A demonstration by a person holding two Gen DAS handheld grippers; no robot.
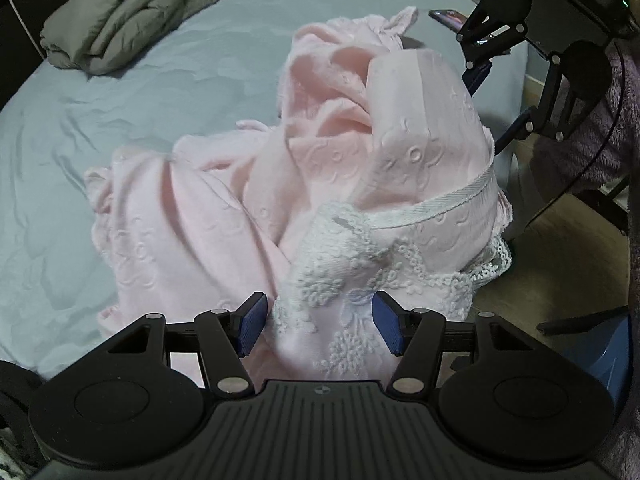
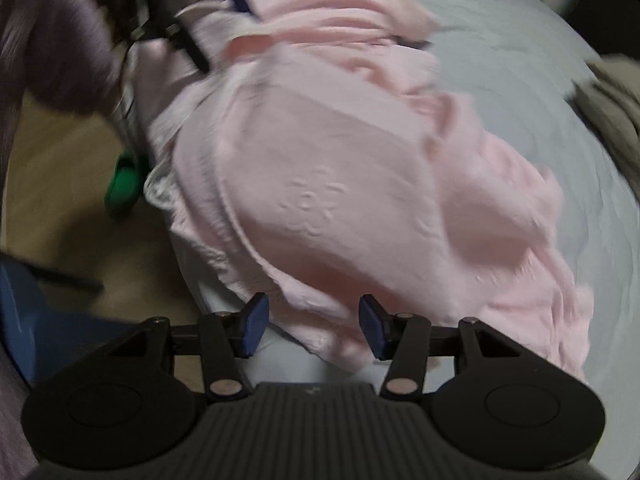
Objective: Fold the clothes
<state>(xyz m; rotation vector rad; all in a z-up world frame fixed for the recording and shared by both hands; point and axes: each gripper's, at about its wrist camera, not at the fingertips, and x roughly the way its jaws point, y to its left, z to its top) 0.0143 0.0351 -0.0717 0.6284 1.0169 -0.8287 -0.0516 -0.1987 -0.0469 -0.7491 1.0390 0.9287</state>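
Lying crumpled on the pale blue bed sheet (image 1: 72,128), the pink garment (image 1: 224,216) sits near the edge of the bed, its bulk heaped into loose folds rather than spread flat. In the left wrist view its long axis runs from the near right, where the white lace trim (image 1: 344,264) and a white ribbon strap (image 1: 452,196) lie, up and away toward a small pink end at the far top; a lower flap spreads off to the left on the sheet. The left gripper (image 1: 320,328) has its jaws wide apart, with the lace-trimmed end of the garment lying between the blue pads (image 1: 253,324) but not pinched. The right gripper (image 2: 313,328) also stands with its jaws wide, the garment's near hem between and just beyond its pads (image 2: 372,328); that view is blurred, so contact cannot be told. The right gripper also shows at the upper right of the left view, beside the garment's far side. A grey quilt (image 1: 132,12) is bunched at the far edge of the bed, well apart from the garment. Wooden floor (image 1: 560,272) shows beside the bed, and a green object (image 2: 124,184) lies on it.
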